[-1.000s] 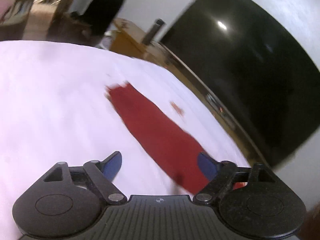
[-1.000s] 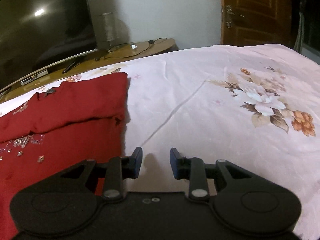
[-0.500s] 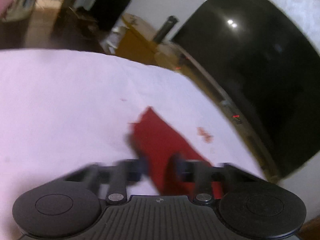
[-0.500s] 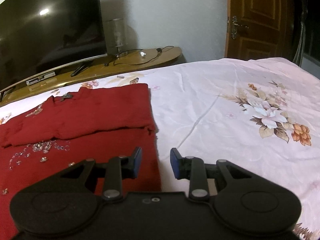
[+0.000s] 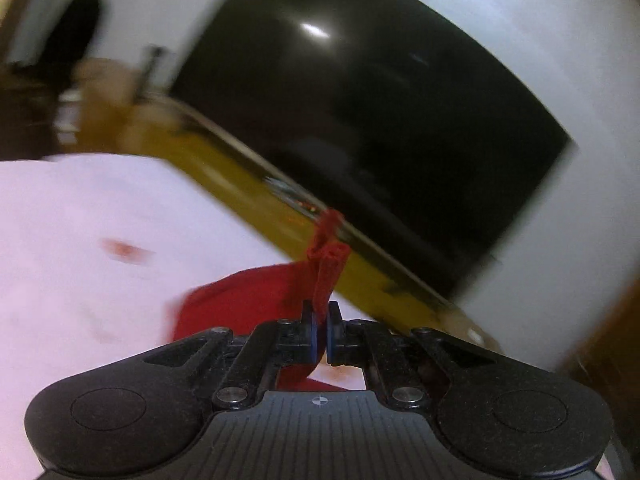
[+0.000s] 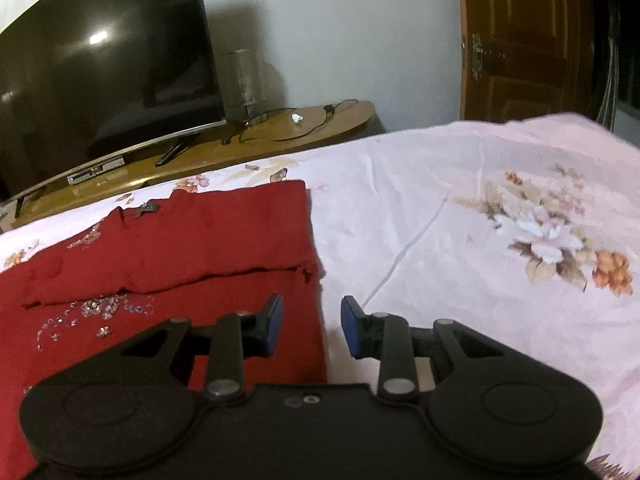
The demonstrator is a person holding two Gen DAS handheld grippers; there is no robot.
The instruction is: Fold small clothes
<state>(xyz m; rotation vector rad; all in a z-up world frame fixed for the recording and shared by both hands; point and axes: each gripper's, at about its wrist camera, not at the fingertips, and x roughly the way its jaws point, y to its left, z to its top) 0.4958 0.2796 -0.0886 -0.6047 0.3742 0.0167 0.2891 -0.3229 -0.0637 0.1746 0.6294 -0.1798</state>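
Observation:
A dark red garment (image 6: pixel 168 256) with sequin trim lies on the pink floral bedsheet (image 6: pixel 460 216), its far part folded over in a band. My right gripper (image 6: pixel 311 326) is open, hovering over the garment's right edge, one finger above the cloth and one above the sheet. In the left wrist view my left gripper (image 5: pixel 321 326) is shut on a corner of the red garment (image 5: pixel 248 300); a pinched strip of cloth sticks up from between the pads and the corner is lifted off the bed.
A large dark TV (image 6: pixel 100 80) stands on a low wooden stand (image 6: pixel 280 132) beyond the bed, with a glass vase (image 6: pixel 244 80) and cables on it. A brown door (image 6: pixel 528 40) is at the back right. The left wrist view is motion-blurred.
My left gripper closed on the garment's corner and lifted it, swinging toward the TV. My right gripper moved left, from over the sheet to the garment's right edge, and stayed open.

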